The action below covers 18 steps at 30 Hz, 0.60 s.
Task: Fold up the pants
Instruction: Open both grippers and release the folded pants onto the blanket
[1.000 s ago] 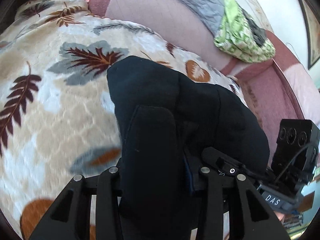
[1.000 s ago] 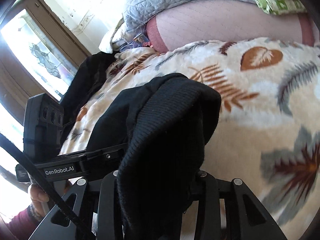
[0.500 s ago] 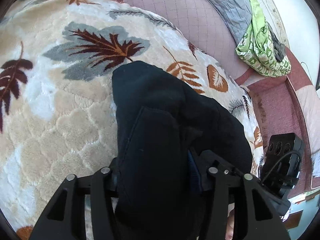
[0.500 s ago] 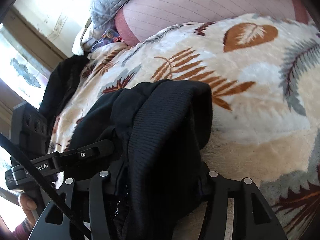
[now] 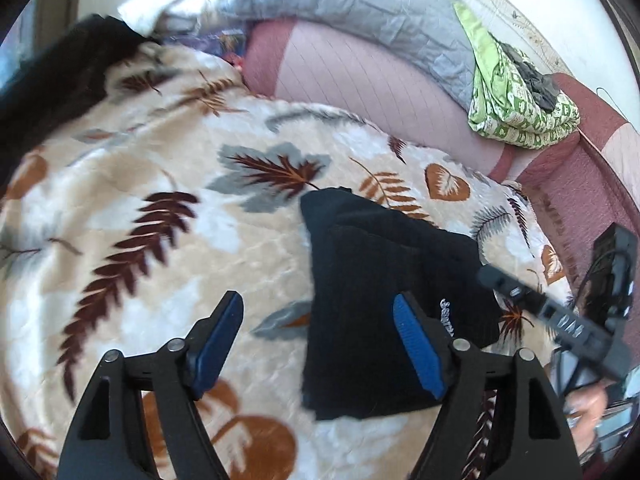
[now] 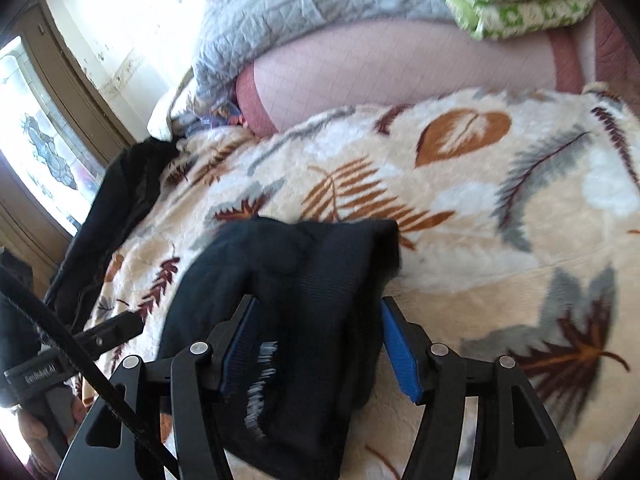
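Left fingers: the left gripper has just been opening. Its blue pads stand wide apart and press on nothing. The edge of the pants lies between them, beside the right-hand pad, let go.

Right fingers: the right gripper has just been opening too. The black cloth sits between its pads. The pads look loose on it, not squeezing.

Pants: the black pants lie in a folded bundle on the leaf blanket on the bed.

What could go wrong: I think the fold is mostly made. If a pad catches the soft knit as a hand pulls back, it could drag the top layer and open the fold. The right side is more at risk, since more cloth sits between those fingers. The fluffy blanket could also let the bundle tip over.

Things around: a pink cushion lies past the pants, at the far edge of the blanket. A grey quilt sits on top of it. A green patterned cloth is to the right of the cushion. Another dark piece of clothing lies well apart from the pants, on the left edge of the blanket.

In the way: nothing stands between the fingers and the pants.
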Available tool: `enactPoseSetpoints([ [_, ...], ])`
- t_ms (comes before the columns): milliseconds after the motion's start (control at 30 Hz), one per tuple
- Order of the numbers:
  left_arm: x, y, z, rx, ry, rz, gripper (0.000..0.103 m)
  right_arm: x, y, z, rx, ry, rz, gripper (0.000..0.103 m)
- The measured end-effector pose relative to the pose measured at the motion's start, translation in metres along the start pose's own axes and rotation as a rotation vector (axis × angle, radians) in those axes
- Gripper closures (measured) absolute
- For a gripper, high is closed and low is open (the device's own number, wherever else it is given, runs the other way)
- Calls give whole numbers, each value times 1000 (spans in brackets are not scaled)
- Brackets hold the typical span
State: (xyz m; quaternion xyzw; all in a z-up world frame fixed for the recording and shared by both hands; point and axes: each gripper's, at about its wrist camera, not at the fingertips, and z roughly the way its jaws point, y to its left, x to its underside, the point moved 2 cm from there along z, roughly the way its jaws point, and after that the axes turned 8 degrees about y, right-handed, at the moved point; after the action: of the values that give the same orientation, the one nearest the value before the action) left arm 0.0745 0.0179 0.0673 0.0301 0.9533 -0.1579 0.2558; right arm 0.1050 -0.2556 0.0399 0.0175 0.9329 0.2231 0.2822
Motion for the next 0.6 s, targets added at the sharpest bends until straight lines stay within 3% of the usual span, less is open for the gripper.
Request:
enactPoseSetpoints([
  [167, 24, 8, -25, -76, -63, -6, 26, 10, 5, -35, -8, -41, 26, 36],
  [400, 67, 1, -56, -229, -200, 56, 19, 60, 32, -68, -41, 8, 3, 35],
  [600, 99, 2, -47, -297, -182, 74, 18, 122, 40, -68, 45, 49, -29, 32],
])
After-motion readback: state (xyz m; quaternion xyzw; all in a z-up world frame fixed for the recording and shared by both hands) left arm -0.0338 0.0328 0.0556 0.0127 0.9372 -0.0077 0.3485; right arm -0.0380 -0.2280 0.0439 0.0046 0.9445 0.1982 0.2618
